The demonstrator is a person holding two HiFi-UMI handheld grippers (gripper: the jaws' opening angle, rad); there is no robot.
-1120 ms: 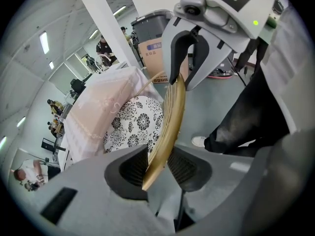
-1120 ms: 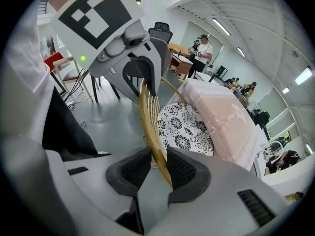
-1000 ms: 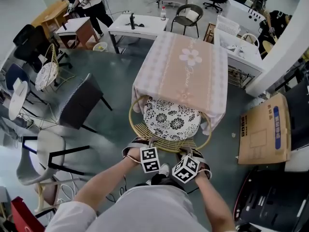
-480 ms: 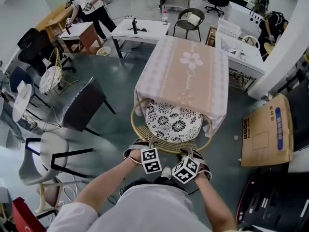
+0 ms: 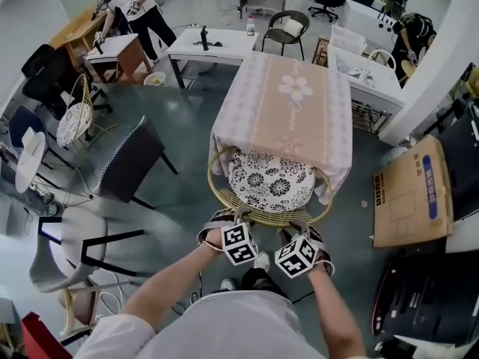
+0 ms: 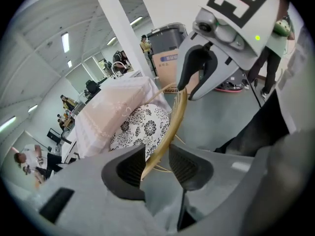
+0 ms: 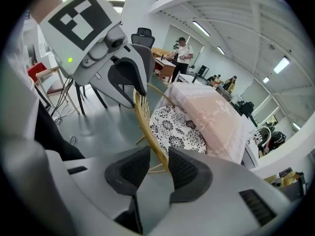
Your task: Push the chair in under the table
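From your head view, the chair (image 5: 269, 182) sits at the near end of the worktop (image 5: 288, 103). Its seat is partly under the cloth. Your left hand-held gripper (image 5: 230, 221) and right hand-held gripper (image 5: 299, 230) are side by side at the chair back (image 5: 262, 217). The chair looks almost in, so I think this step is letting go.

In the left gripper view, the left hand-held gripper (image 6: 156, 165) is opening. The yellow chair back (image 6: 170, 124) runs between its pads, and the pads do not squeeze it. Open all the way before you pull away.

In the right gripper view, the right hand-held gripper (image 7: 158, 168) is opening too. The chair back (image 7: 147, 127) is between its pads, close to one side. Pull both straight back together, so you don't drag the chair out.
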